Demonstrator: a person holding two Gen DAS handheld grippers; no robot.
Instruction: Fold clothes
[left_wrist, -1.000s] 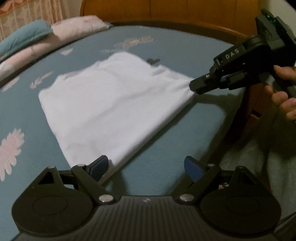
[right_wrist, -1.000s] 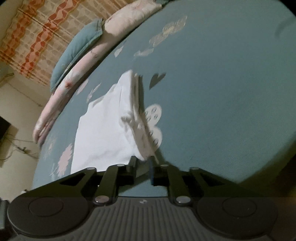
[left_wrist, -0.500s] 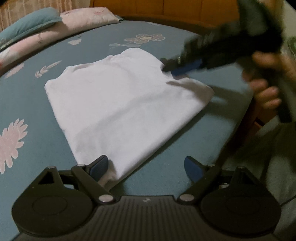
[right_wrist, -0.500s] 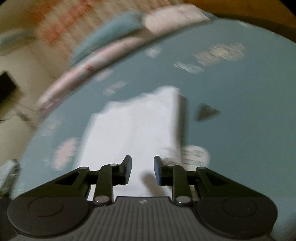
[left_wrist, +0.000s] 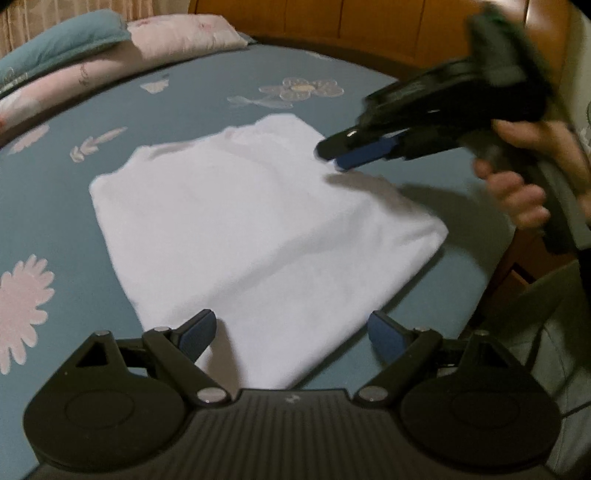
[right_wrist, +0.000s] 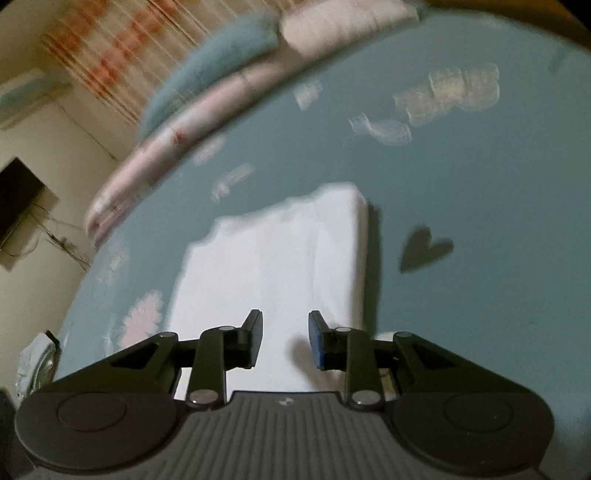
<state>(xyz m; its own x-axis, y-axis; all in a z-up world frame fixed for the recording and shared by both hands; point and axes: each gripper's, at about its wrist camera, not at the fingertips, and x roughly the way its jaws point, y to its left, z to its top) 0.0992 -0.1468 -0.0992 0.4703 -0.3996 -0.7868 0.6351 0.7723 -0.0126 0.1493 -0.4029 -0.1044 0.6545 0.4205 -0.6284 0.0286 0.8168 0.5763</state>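
White garment (left_wrist: 258, 236) folded flat, squarish, smooth; blue floral bedsheet (left_wrist: 55, 206) beneath

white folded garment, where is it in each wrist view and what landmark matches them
Left wrist view: the white folded garment fills the centre, between the open left gripper and the right gripper.
Right wrist view: the garment lies centre, ahead of the open right gripper.
Shared landmark: the pale flower print on the blue bedsheet beyond it.

White garment (left_wrist: 258, 236) folded flat on blue bedsheet (left_wrist: 55, 206).
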